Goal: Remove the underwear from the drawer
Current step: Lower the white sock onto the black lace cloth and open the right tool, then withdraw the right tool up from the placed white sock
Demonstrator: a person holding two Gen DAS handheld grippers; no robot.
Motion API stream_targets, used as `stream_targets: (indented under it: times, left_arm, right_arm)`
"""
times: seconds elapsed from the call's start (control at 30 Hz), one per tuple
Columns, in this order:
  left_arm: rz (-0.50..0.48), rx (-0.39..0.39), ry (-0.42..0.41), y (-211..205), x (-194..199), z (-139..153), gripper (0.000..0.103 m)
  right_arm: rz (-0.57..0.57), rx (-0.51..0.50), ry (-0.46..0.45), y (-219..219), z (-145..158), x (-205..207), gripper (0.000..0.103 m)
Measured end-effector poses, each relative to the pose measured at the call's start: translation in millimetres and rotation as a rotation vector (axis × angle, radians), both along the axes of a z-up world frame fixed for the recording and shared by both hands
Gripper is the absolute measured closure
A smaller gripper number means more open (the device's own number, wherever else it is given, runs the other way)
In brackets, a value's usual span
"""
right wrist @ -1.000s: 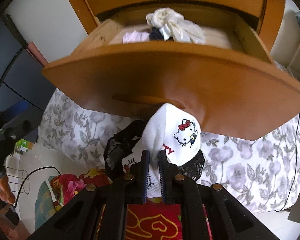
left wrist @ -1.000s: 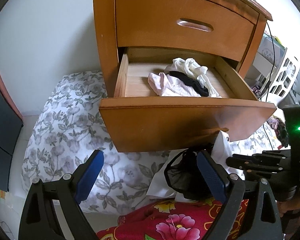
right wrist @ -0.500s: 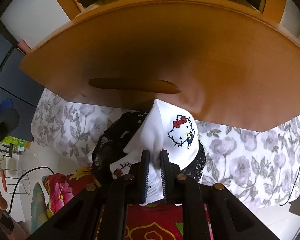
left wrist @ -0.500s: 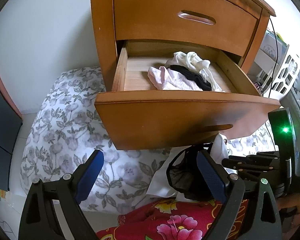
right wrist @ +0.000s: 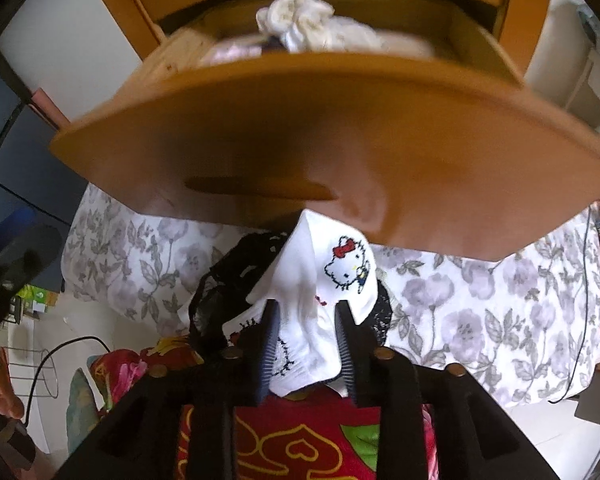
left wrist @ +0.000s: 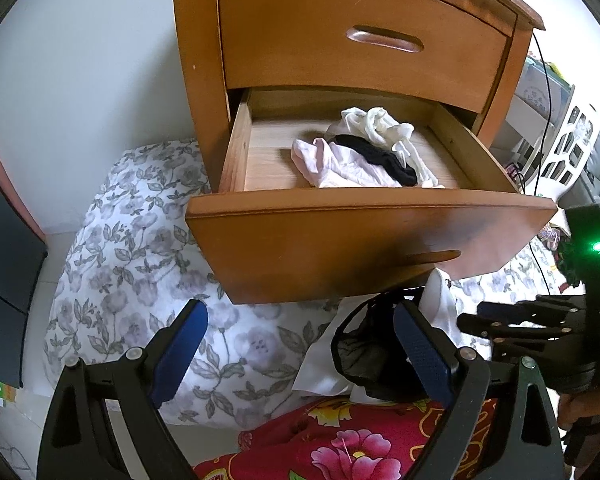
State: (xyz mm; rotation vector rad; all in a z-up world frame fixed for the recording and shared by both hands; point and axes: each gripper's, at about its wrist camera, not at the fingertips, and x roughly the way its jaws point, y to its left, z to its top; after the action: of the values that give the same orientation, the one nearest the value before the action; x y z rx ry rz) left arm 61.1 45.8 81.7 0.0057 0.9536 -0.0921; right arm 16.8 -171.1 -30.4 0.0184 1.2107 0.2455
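The wooden drawer (left wrist: 340, 248) is pulled open. Inside lie cream underwear (left wrist: 376, 124), a black piece (left wrist: 380, 156) and a pale pink piece (left wrist: 332, 164). Below the drawer front, white underwear with a cartoon cat (right wrist: 340, 268) rests on black lace underwear (right wrist: 228, 280) on the bedding. My right gripper (right wrist: 306, 312) is open, its fingers standing apart on either side of the white cloth. My left gripper (left wrist: 300, 316) is wide open with nothing in it, low in front of the drawer, beside the black lace underwear (left wrist: 364, 356). The right gripper (left wrist: 500, 320) shows at the right edge.
A closed upper drawer (left wrist: 364, 36) sits above the open one (right wrist: 300, 140). A grey floral sheet (left wrist: 132, 264) covers the floor bedding, with a red flowered blanket (left wrist: 340, 444) nearest me. White shelving and cables (left wrist: 556, 148) stand to the right of the nightstand.
My right gripper's fingers have spread apart off the white underwear, and that view has tilted up so the drawer's contents show again. The left gripper stays open, almost still.
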Motion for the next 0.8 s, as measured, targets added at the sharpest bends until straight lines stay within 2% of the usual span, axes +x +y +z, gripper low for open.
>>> stream_targets:
  times: [0.13, 0.23, 0.33, 0.4, 0.47, 0.8]
  left_arm:
    - [-0.003, 0.003, -0.014, -1, -2, 6, 0.009]
    - [-0.004, 0.004, -0.024, -3, -3, 10, 0.009]
    - [-0.008, 0.008, -0.024, -4, -3, 10, 0.009]
    - [-0.007, 0.01, -0.023, -5, -3, 10, 0.009]
    - [-0.008, 0.011, -0.022, -6, -3, 10, 0.009]
    - [-0.007, 0.013, -0.018, -6, -3, 10, 0.009]
  right_arm:
    - [-0.011, 0.005, -0.05, -4, 24, -9, 0.069]
    - [-0.007, 0.005, -0.094, -5, 41, -15, 0.059]
    - [-0.013, -0.001, -0.127, -7, 55, -19, 0.057]
    - [-0.018, -0.007, -0.14, -8, 60, -21, 0.051]
    - [-0.025, -0.029, -0.156, -9, 64, -22, 0.037]
    - [-0.053, -0.046, -0.17, -17, 64, -23, 0.016]
